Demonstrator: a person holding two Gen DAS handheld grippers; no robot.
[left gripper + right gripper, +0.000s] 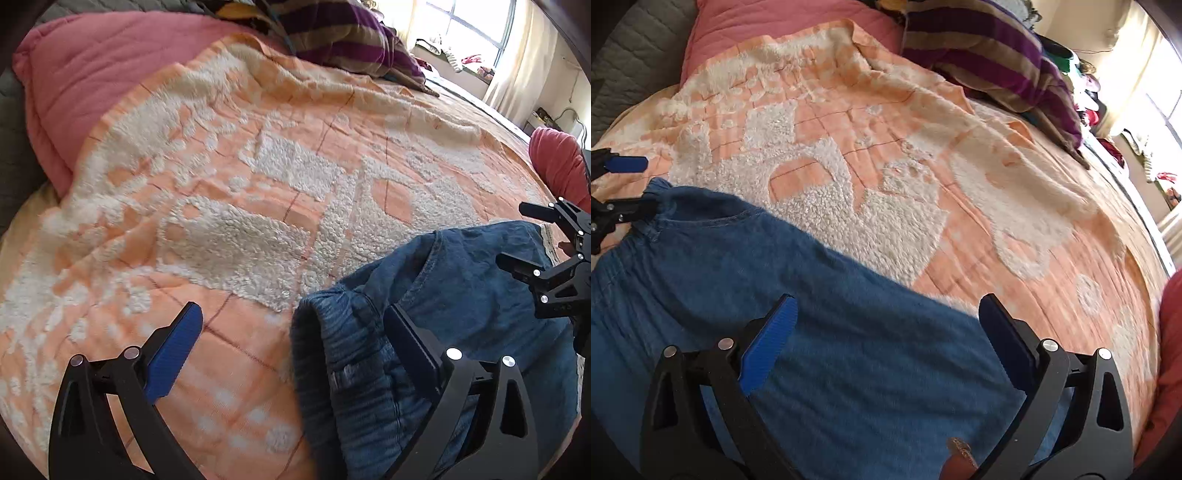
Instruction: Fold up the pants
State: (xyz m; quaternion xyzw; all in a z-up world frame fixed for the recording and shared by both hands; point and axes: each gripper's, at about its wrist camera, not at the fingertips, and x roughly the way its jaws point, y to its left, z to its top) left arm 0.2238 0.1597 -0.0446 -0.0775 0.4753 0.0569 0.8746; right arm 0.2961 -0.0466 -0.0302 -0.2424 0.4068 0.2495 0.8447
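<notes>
Blue denim pants (436, 317) lie on an orange and white fuzzy blanket (229, 192) on a bed. In the left wrist view my left gripper (295, 332) is open, its right finger (410, 343) over the elastic waistband, its left finger (177, 350) over the blanket. In the right wrist view my right gripper (886, 332) is open, both fingers spread above the denim (820, 332). The right gripper shows at the right edge of the left wrist view (554, 258). The left gripper shows at the left edge of the right wrist view (624, 188), by the waistband corner.
A pink quilt (81, 85) lies along the far left of the bed. A purple and tan striped blanket (351, 37) is heaped at the back. A red cushion (557, 162) sits at the right. A bright window (476, 26) and cluttered sill lie beyond.
</notes>
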